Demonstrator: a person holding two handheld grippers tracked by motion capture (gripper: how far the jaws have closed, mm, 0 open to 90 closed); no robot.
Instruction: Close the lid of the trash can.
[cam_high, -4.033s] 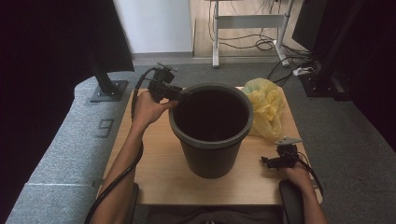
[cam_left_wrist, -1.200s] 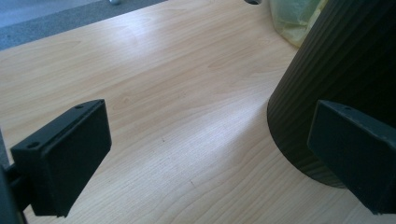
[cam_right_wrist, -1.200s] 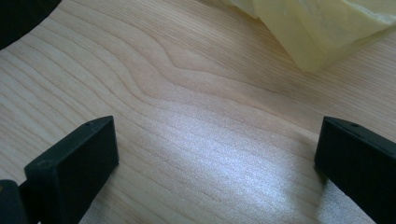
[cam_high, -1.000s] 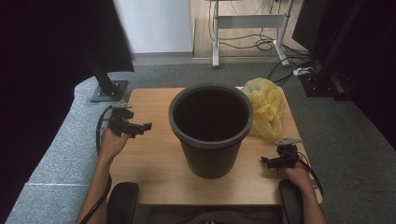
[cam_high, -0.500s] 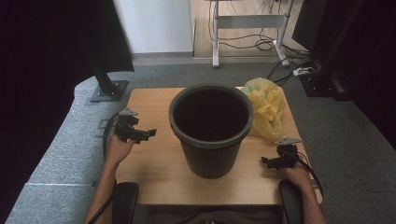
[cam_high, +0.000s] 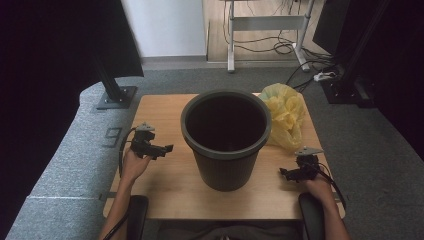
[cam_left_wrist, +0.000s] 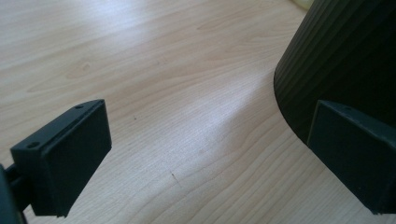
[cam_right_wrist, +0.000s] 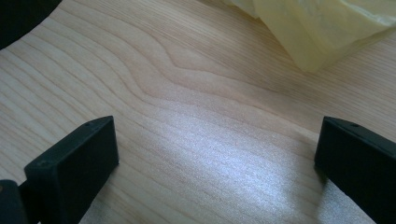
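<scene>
The left gripper (cam_high: 161, 148) hangs just above the pale wooden tabletop (cam_high: 165, 185) with its jaws spread wide and nothing between them. In the left gripper view the bare wood shows through the gap, and the ribbed wall of the dark grey round plastic bin (cam_left_wrist: 341, 60) rises just beyond the jaw on that view's right, near it but apart. From the high view this gripper sits to the left of the bin (cam_high: 226, 142), pointing toward its side at about mid-height.

The right gripper (cam_high: 291, 173) rests low over the tabletop near the front right corner, its jaws likewise wide apart and empty. Ahead of it in the right gripper view lies the crumpled yellow plastic bag (cam_right_wrist: 322, 28), apart from the jaws with a stretch of bare wood between. In the high view the bag (cam_high: 286, 120) lies at the far right of the tabletop, pressed against the bin's right side and just behind the right gripper.

As a judgement: the work looks like lining the bin with the bag, and little of it appears done. The bin stands upright at the middle of the tabletop, its dark inside unlined, and the bag is bunched and ungripped. Taking hold of the bag, opening it and fitting it over the rim remain.
</scene>
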